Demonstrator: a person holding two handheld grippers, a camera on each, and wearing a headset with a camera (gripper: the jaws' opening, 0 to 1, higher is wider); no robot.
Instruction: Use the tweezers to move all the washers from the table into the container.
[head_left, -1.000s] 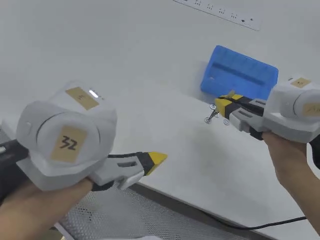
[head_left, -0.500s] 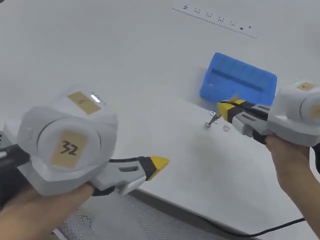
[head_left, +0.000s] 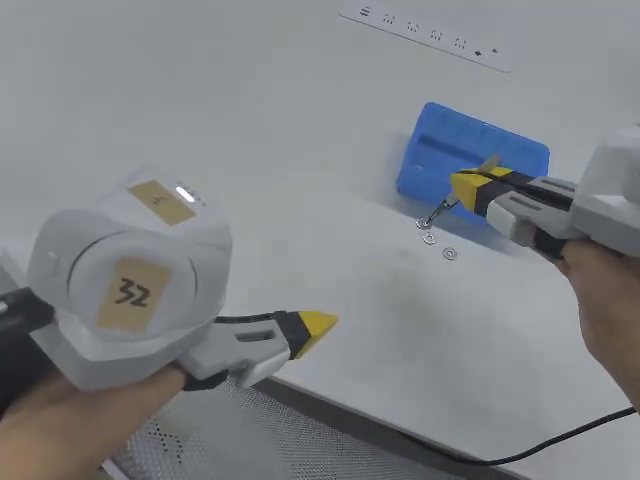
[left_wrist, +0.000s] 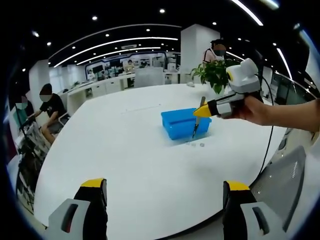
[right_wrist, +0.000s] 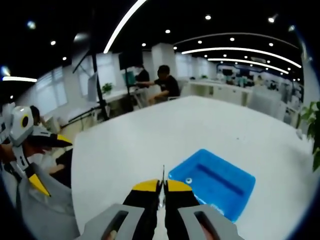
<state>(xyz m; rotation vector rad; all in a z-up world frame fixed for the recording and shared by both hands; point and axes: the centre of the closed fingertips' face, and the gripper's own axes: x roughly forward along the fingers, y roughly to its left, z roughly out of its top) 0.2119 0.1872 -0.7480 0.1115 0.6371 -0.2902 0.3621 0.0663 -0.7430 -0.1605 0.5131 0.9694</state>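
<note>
Left gripper (head_left: 312, 326): jaws spread, nothing held, parked at near edge of bench (head_left: 400, 330). Further out, two washers (head_left: 430, 238) flat on bench, just beside front wall of container (head_left: 480, 150). Right gripper (head_left: 468, 186): clenched on tweezers (head_left: 445, 210), tips angled down just above washers; maybe one pinched at tips, too small to tell. One more washer (right_wrist: 188, 180) already inside container, per right gripper view. Far back, power strip (head_left: 430, 35) on bench. Judgement: washers light, thin, hard, likely slippery; lying flat, so best nipped across ring, one tip through hole, gentle squeeze, else pop-out risk.
</note>
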